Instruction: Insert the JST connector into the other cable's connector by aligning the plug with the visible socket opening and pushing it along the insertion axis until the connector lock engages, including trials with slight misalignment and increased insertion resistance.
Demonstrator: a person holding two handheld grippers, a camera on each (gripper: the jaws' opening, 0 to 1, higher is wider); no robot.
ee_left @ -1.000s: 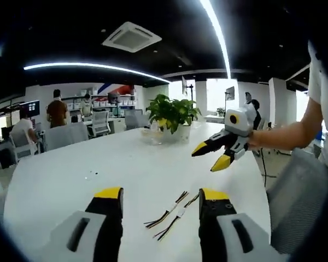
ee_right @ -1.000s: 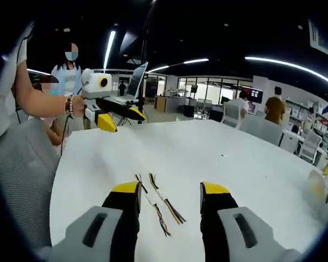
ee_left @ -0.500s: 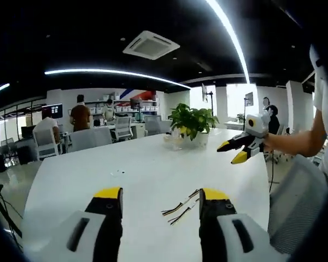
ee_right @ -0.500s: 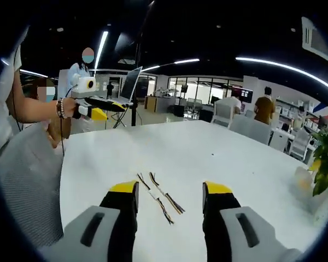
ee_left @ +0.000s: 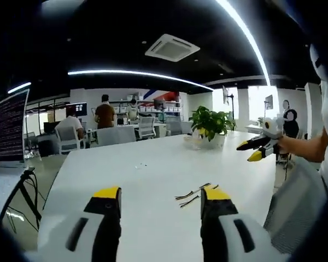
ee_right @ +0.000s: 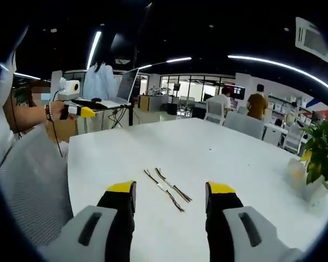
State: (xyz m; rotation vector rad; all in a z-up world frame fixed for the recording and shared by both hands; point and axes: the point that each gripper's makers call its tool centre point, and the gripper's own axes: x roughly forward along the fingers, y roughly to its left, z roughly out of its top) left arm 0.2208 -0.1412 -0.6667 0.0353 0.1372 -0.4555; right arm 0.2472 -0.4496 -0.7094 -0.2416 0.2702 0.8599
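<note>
Two short cables [ee_right: 167,188] with multicoloured wires and small white connectors lie side by side on the white table [ee_right: 246,164], untouched. In the right gripper view my right gripper [ee_right: 169,194] stands open just before them, jaws wide apart and empty. The left gripper [ee_right: 81,111] appears far off at the left, held in a hand. In the left gripper view the cables [ee_left: 194,195] lie near the right jaw tip of my open left gripper [ee_left: 161,197]. The right gripper [ee_left: 256,150] hangs at the right, open, above the table edge.
A potted plant [ee_left: 209,126] in a glass bowl stands at the table's far end. A grey mesh chair [ee_right: 30,180] sits by the table edge. A laptop on a stand [ee_right: 117,93], office chairs and several people are in the background.
Both views have pulled back and swung, so the cables look smaller and farther ahead. Each gripper now appears farther from the other. The cables have not moved.
</note>
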